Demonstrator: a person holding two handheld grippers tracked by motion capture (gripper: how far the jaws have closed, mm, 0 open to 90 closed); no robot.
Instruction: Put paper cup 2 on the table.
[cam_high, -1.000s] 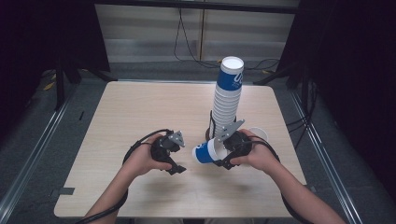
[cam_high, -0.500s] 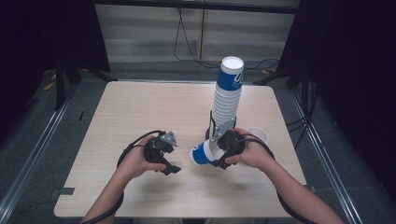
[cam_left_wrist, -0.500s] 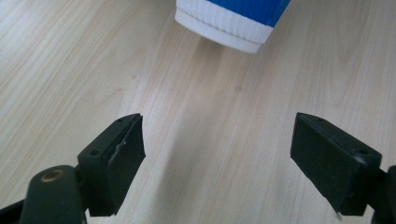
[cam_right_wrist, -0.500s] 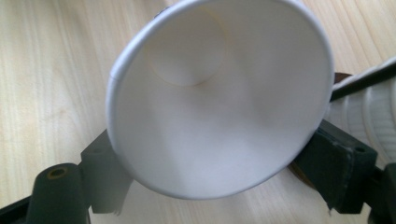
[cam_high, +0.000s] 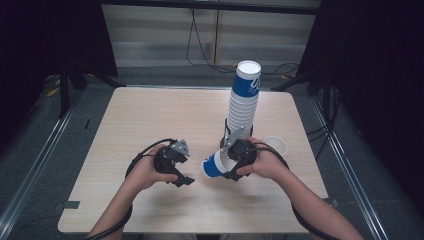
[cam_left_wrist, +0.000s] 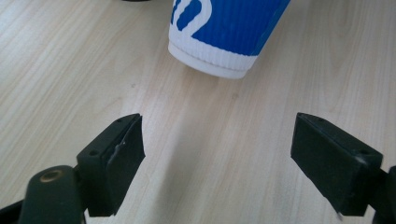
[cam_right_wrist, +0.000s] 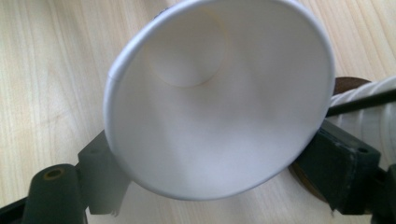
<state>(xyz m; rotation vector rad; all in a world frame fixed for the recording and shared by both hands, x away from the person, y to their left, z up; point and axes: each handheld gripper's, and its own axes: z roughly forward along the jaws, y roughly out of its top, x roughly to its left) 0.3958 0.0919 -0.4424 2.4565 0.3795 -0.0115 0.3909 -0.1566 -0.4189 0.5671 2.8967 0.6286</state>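
A blue-and-white paper cup (cam_high: 215, 167) lies on its side just above the table, with my right gripper (cam_high: 234, 161) shut on it near the rim. In the right gripper view the cup's white inside (cam_right_wrist: 219, 107) faces the camera between the two jaws of my right gripper (cam_right_wrist: 219, 163). The cup's base points toward my left gripper (cam_high: 184, 178), which stands open a short way off. In the left gripper view the cup's ribbed base (cam_left_wrist: 219, 37) hangs ahead of the empty jaws of my left gripper (cam_left_wrist: 217, 140).
A tall stack of blue-and-white cups (cam_high: 244, 100) rises in a dark holder behind the right hand, and its ribbed side (cam_right_wrist: 373, 109) shows in the right gripper view. A single white cup (cam_high: 275, 146) stands upright to the right. Bare wooden tabletop (cam_high: 150, 115) spreads to the left and back.
Both hands have shifted only slightly. The cup stays in the right gripper, and the left jaws stay apart.
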